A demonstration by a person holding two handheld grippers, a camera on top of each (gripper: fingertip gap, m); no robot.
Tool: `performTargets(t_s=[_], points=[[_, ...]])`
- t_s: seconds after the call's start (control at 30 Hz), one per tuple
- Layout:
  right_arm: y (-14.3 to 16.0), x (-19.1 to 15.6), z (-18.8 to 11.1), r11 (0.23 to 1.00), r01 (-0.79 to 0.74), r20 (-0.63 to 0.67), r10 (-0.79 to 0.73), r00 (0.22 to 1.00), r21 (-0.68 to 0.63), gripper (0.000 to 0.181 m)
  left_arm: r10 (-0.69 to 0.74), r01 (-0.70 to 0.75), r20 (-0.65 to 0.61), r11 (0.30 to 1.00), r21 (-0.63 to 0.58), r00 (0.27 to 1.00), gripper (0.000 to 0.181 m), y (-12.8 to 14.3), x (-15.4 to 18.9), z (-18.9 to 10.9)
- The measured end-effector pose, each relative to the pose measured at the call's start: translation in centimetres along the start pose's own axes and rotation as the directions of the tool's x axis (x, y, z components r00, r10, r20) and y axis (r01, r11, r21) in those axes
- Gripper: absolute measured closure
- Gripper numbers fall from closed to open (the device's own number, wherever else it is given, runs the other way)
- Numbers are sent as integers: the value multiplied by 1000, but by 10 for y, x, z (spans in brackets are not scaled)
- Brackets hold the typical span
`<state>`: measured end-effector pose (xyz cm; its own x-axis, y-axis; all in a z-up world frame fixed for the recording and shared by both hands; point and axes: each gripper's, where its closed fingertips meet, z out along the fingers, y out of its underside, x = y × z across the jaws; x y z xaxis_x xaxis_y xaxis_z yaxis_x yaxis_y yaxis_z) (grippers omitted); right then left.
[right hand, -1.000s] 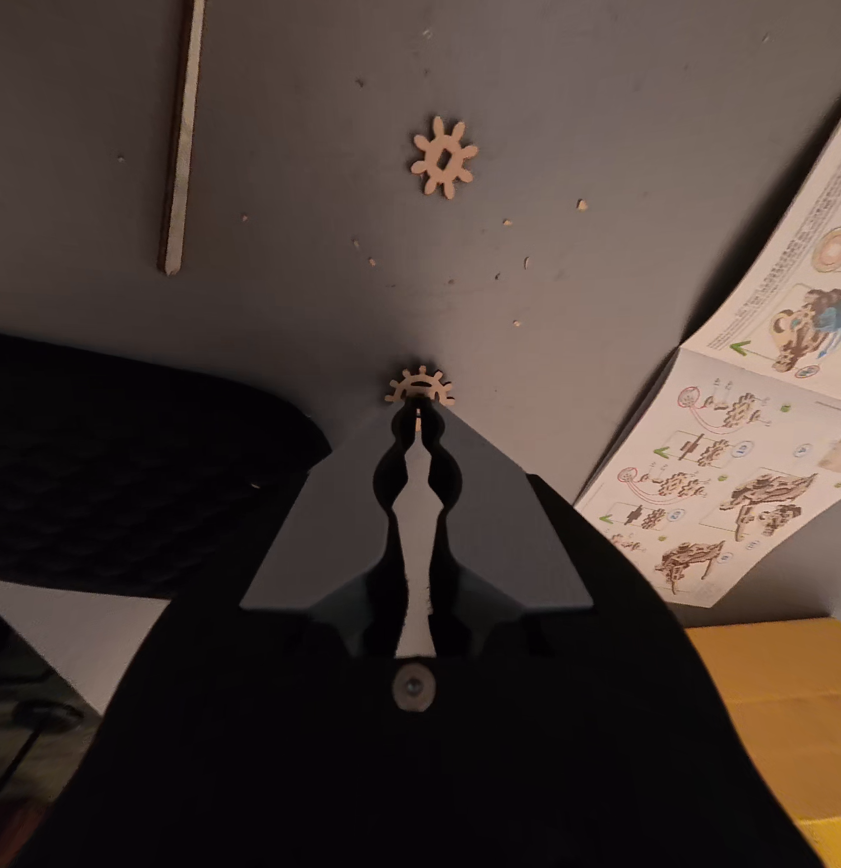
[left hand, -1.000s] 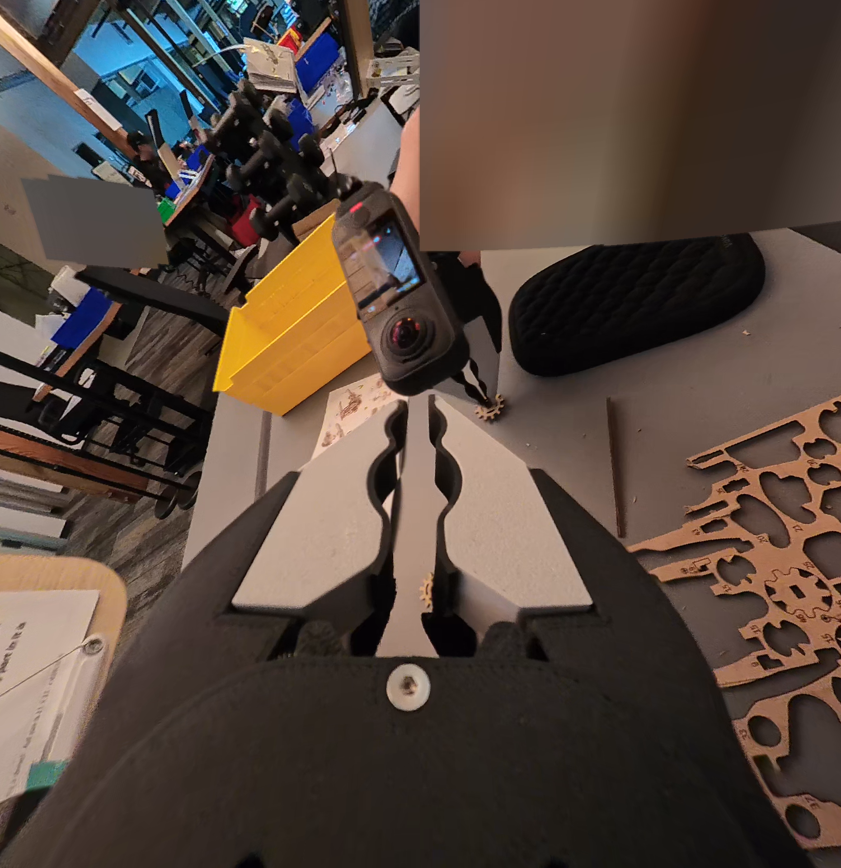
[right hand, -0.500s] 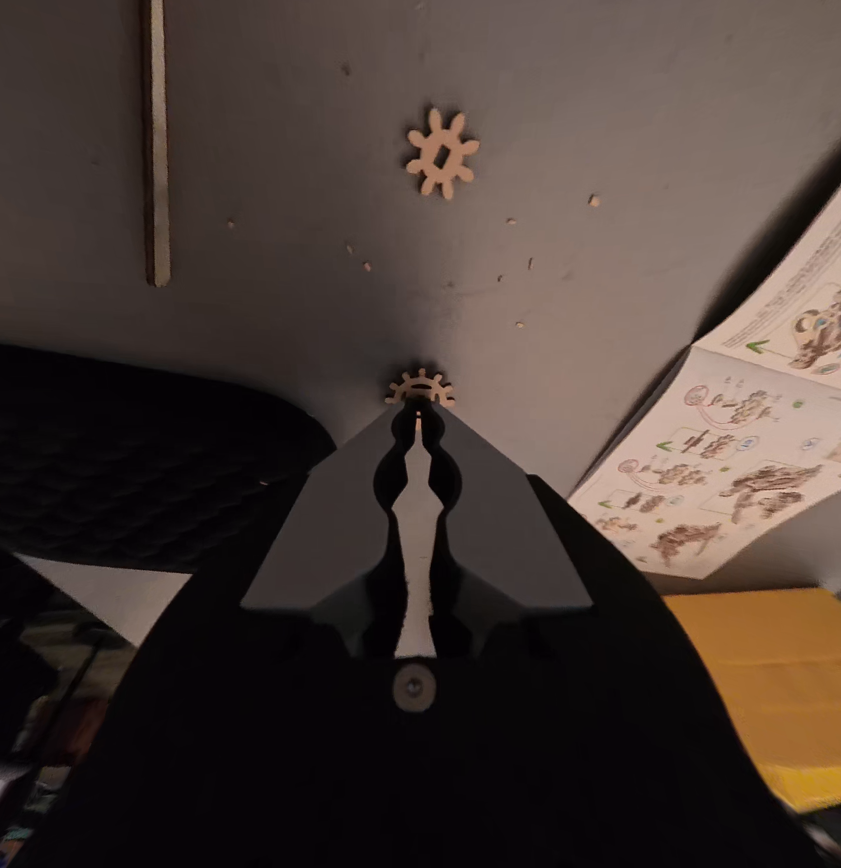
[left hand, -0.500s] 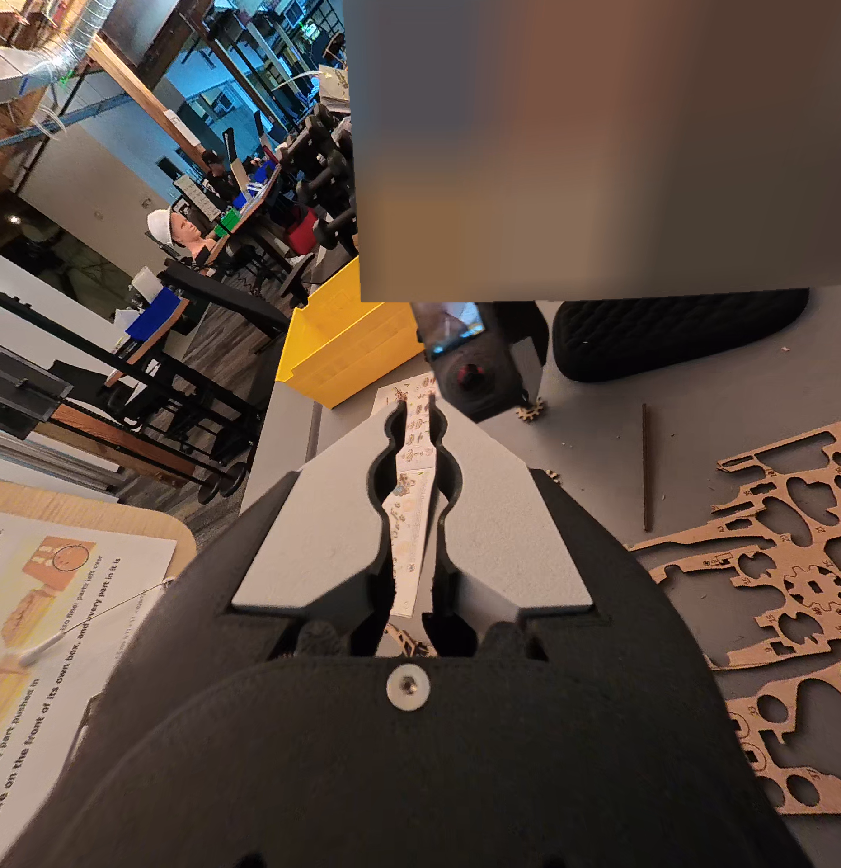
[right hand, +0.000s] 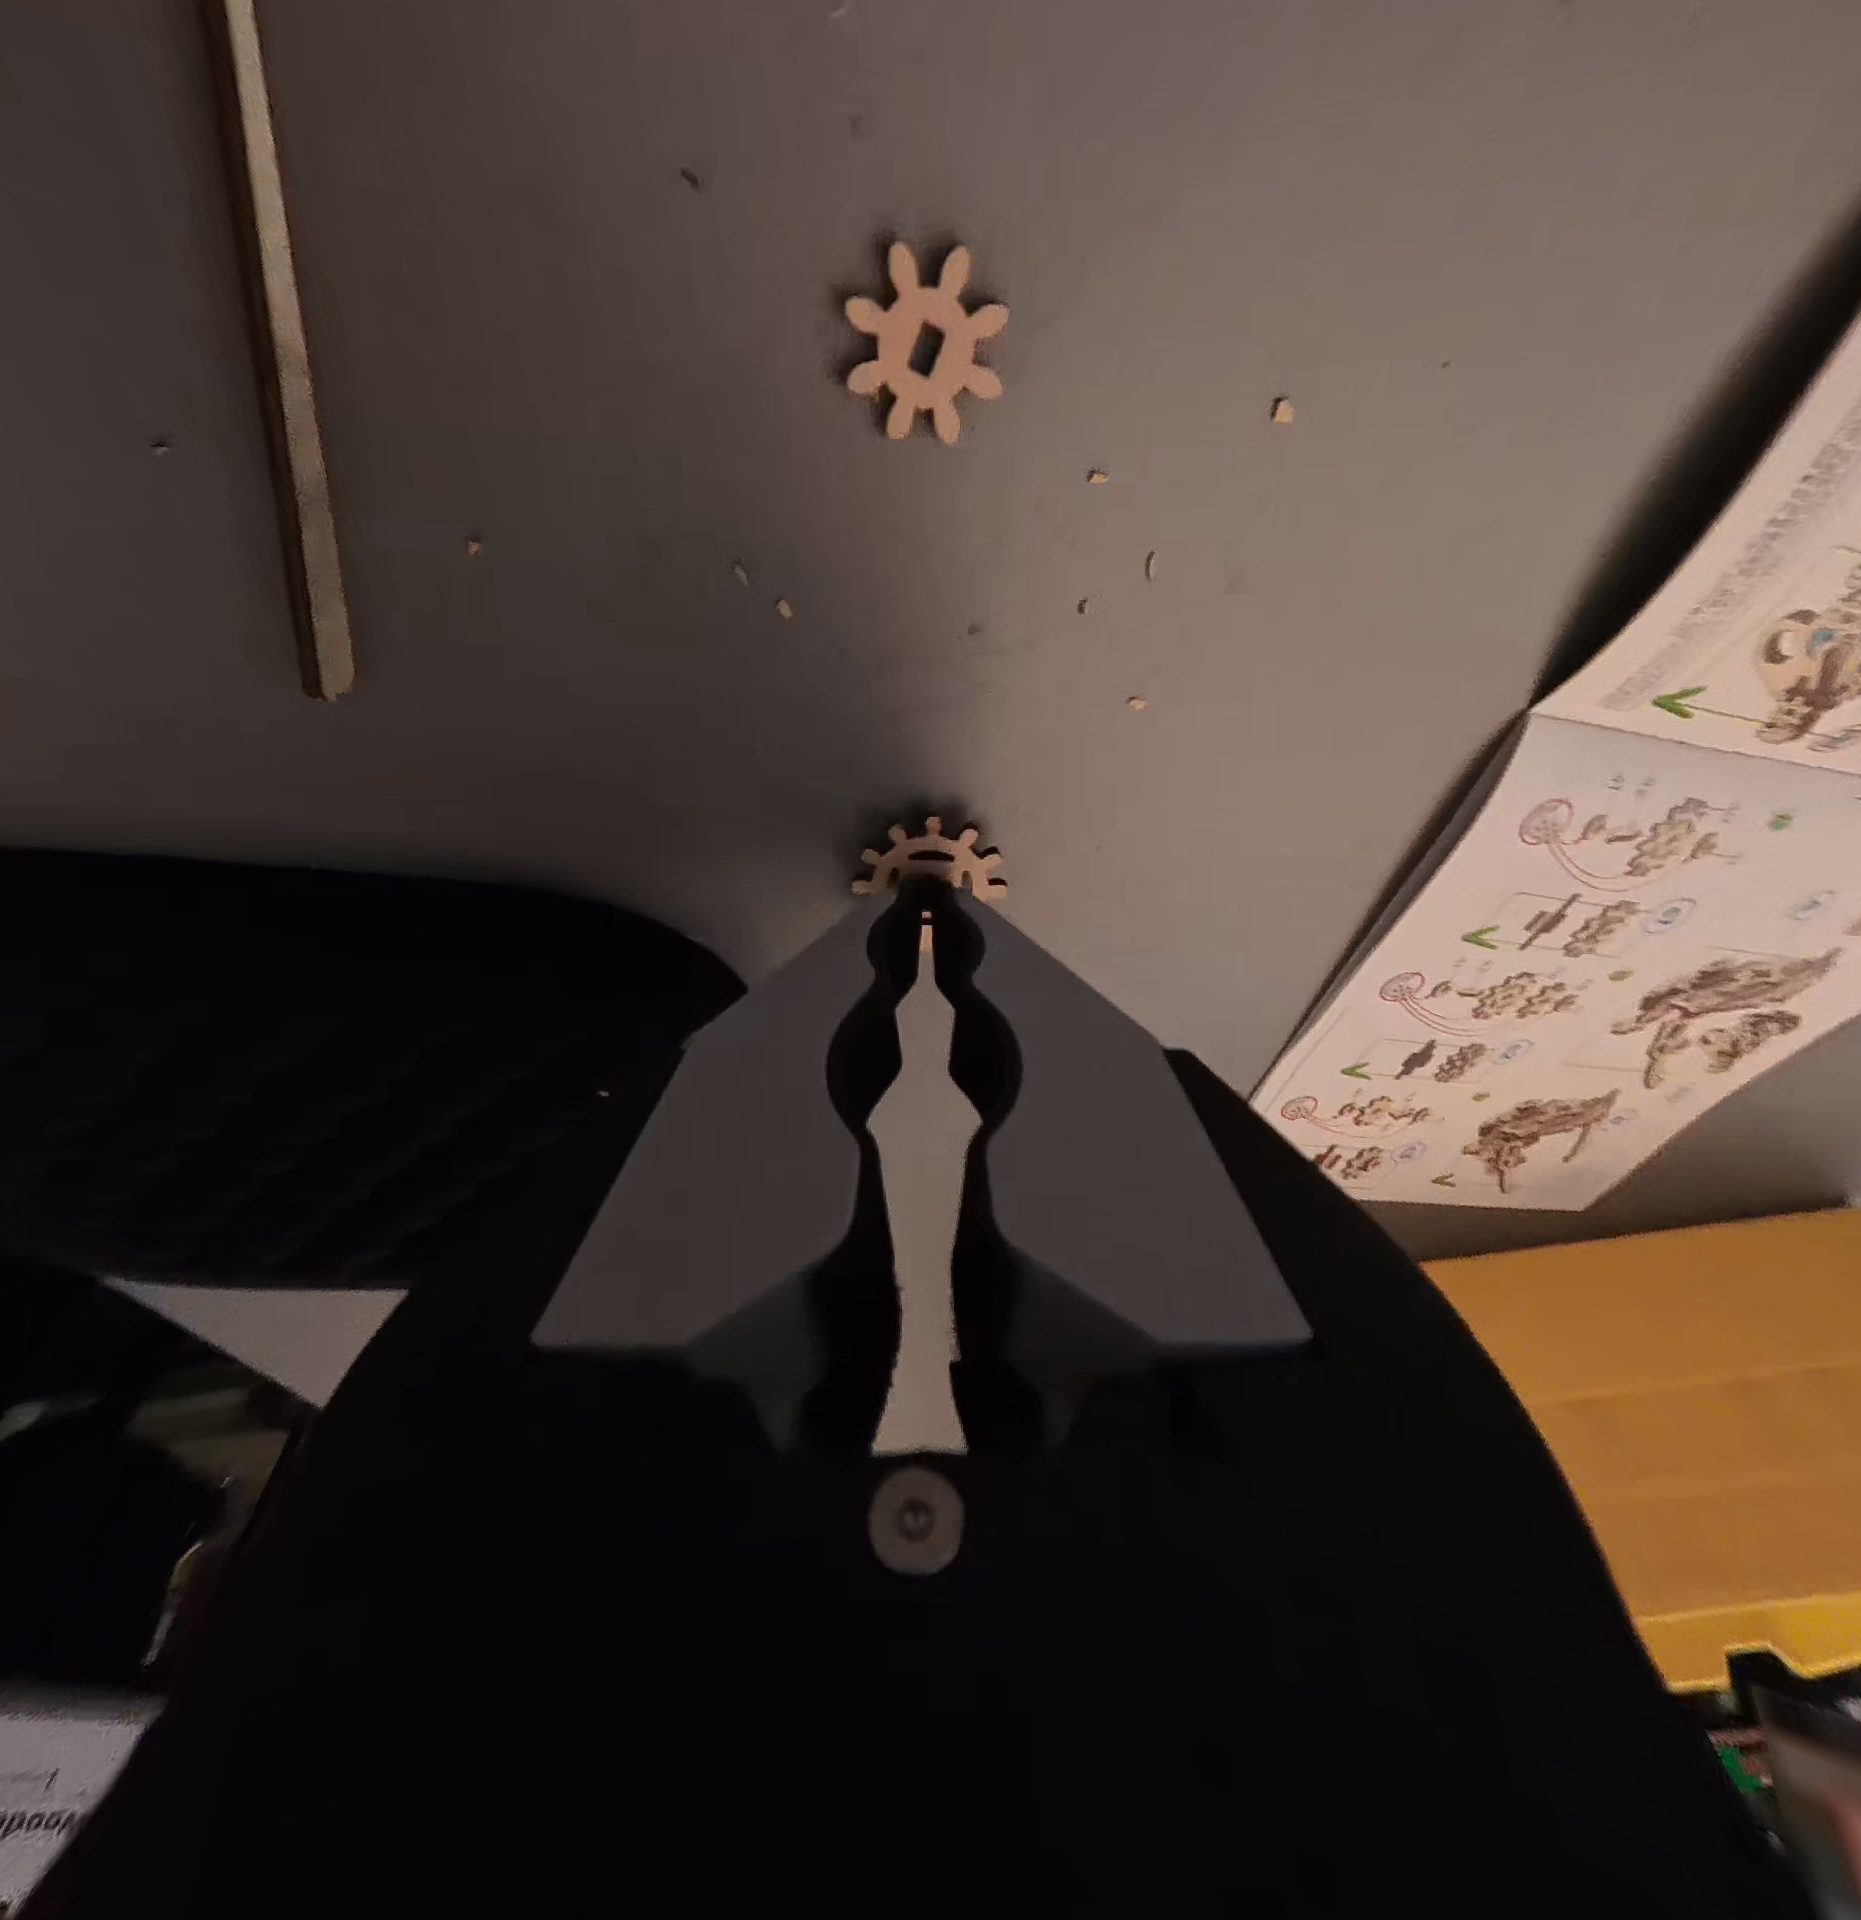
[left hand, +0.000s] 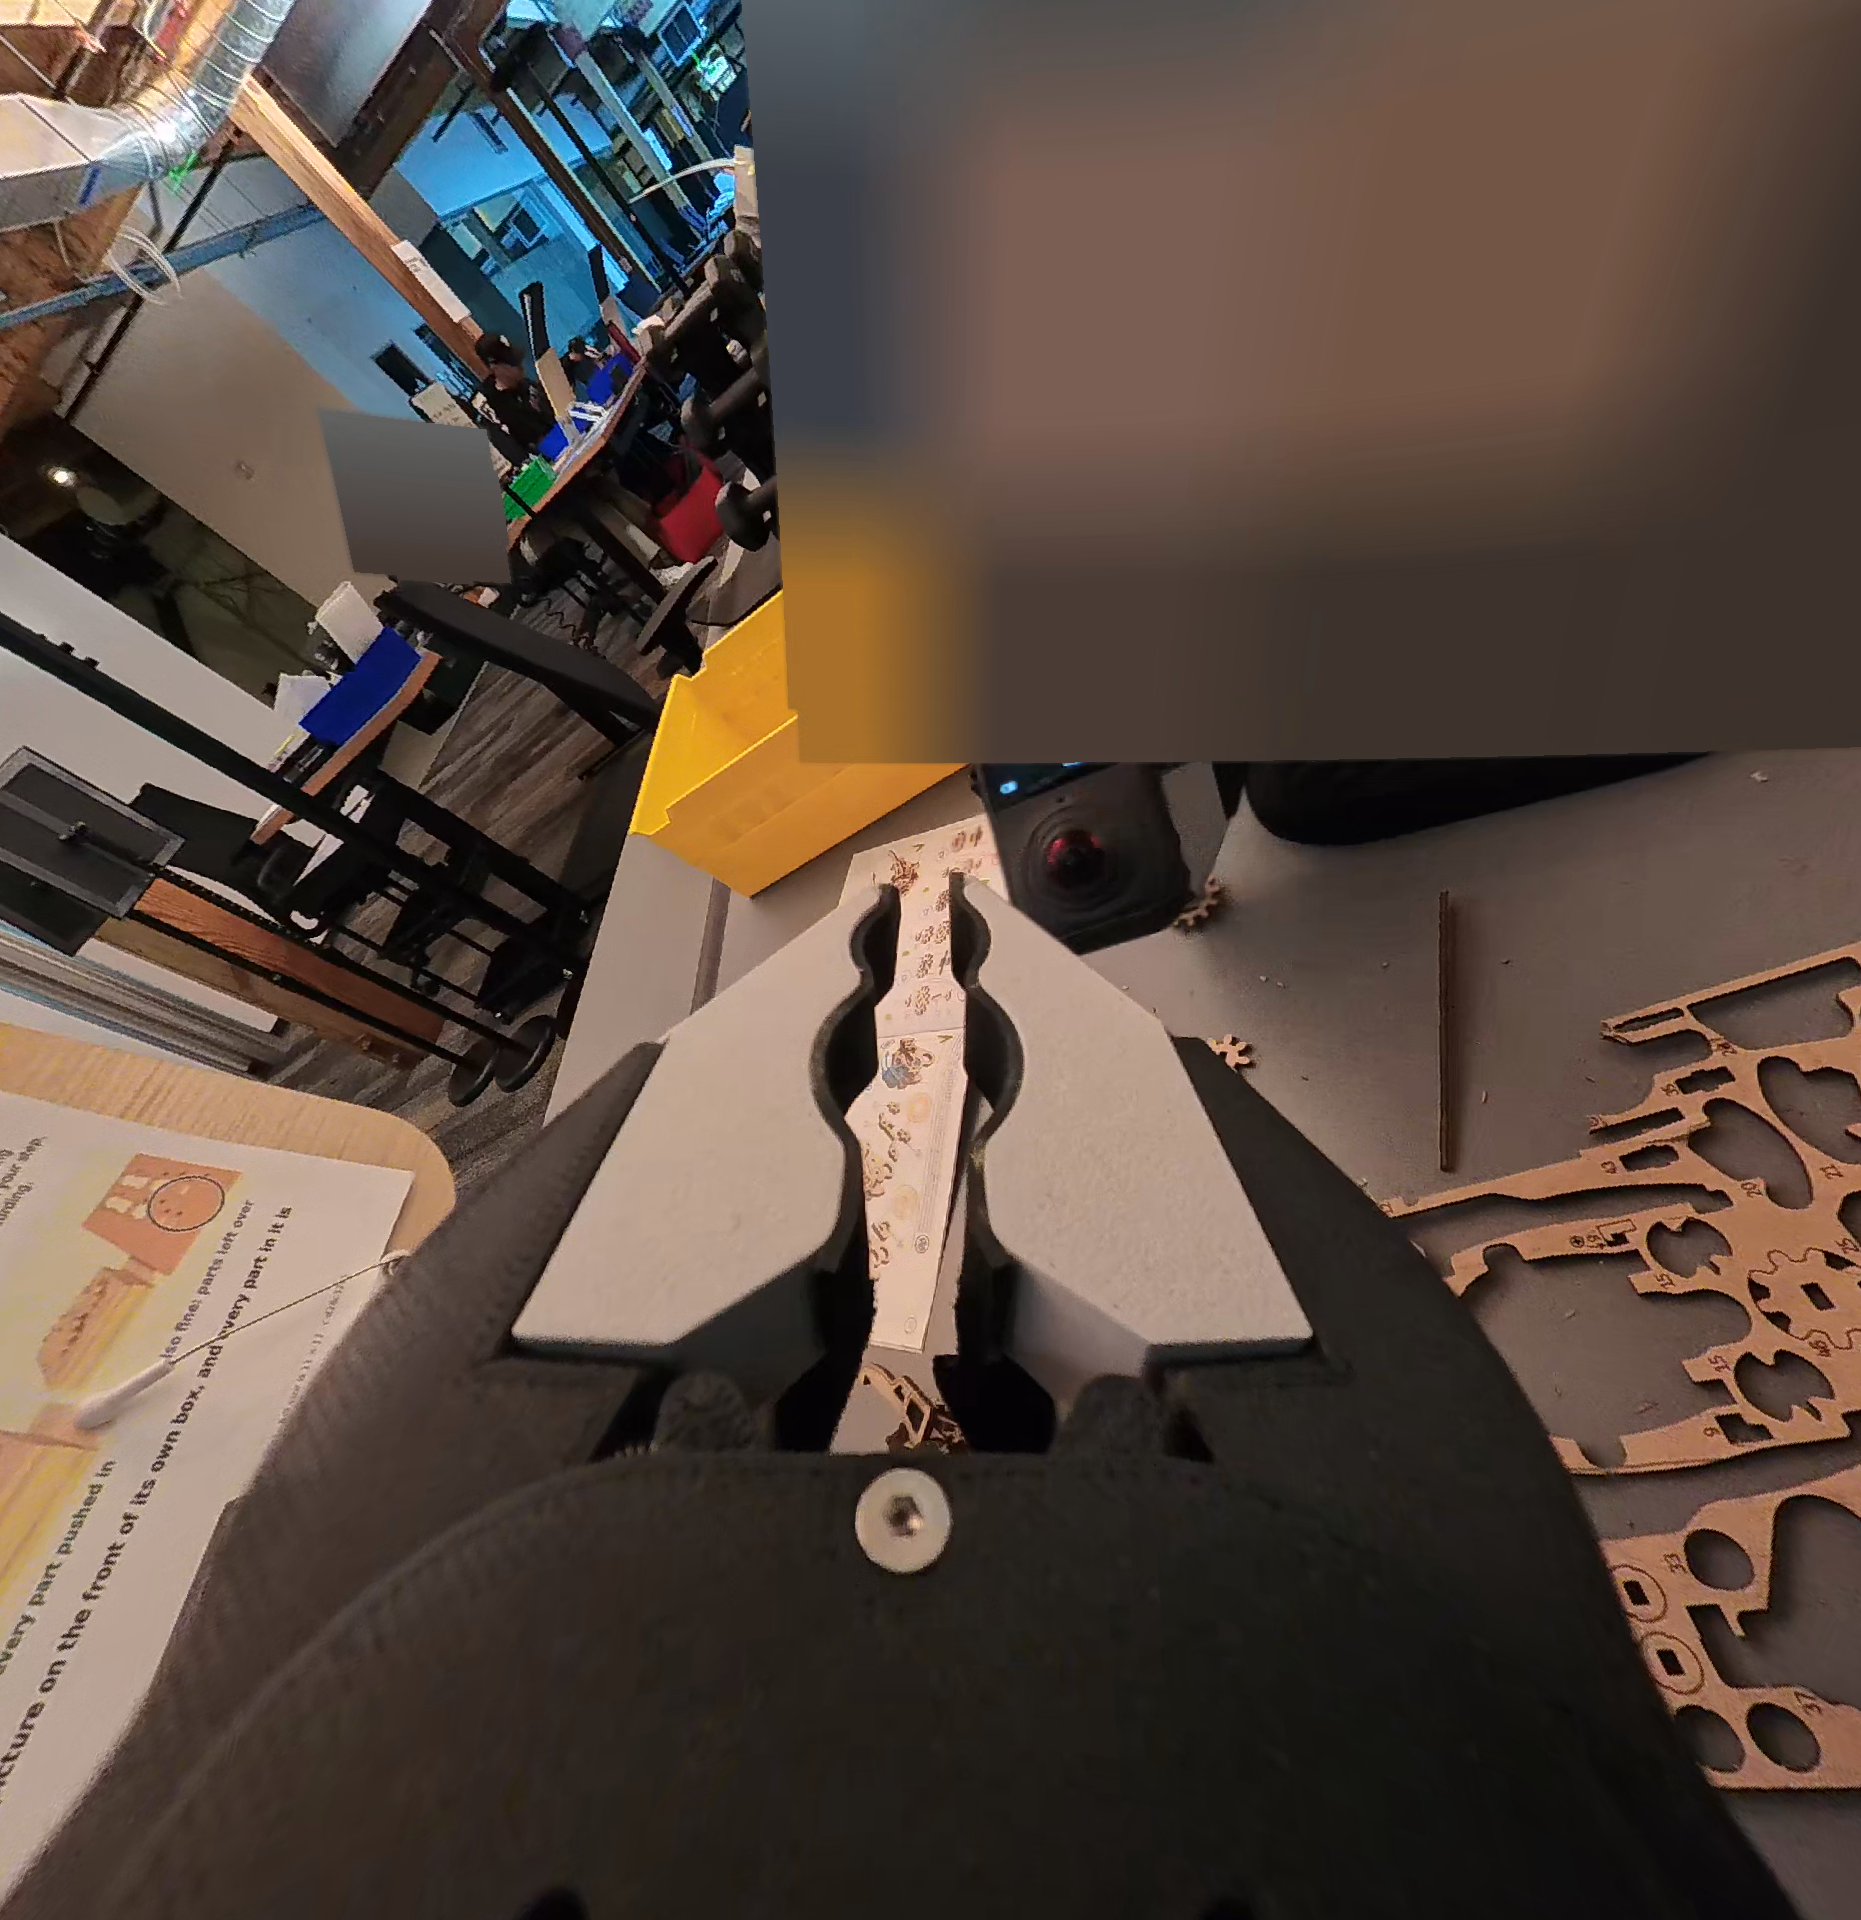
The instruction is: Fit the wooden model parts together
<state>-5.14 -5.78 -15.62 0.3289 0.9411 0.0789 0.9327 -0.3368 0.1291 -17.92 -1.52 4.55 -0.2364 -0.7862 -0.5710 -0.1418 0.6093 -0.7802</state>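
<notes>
Early yet: right hand-held gripper (right hand: 928, 906) pinched on a small wooden gear (right hand: 931, 858), second gear (right hand: 926, 355) loose on the bench (right hand: 593, 312) (unjoined), left hand-held gripper (left hand: 921, 896) near-closed, empty.

Both tongs (left hand: 924, 902) (right hand: 928, 914) — jaws nearly closed

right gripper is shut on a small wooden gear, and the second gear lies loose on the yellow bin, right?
Not quite. The right gripper is shut on a small wooden gear, but the second gear lies loose on the grey table, not on the yellow bin. The right wrist view shows it.
</notes>
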Motion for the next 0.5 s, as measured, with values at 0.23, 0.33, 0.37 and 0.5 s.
performTargets(t_s=[0.23, 0.33, 0.37, 0.5], points=[[-1, 3, -4, 885, -250, 154, 205, 967, 393, 181, -2, 1, 27, 999, 32, 1000, 174, -8, -6, -9], [-19, 6, -48, 591, -474, 411, 249, 877, 653, 181, -31, 30, 23, 999, 40, 999, 174, -8, -8, -10], [-24, 7, -72, 458, -530, 492, 209, 845, 714, 181, -38, 37, 18, 999, 40, 999, 174, -7, -7, -9], [-26, -4, -130, 210, -602, 610, 32, 792, 770, 181, -37, 38, -20, 999, 13, 999, 174, 0, 1, -1]])
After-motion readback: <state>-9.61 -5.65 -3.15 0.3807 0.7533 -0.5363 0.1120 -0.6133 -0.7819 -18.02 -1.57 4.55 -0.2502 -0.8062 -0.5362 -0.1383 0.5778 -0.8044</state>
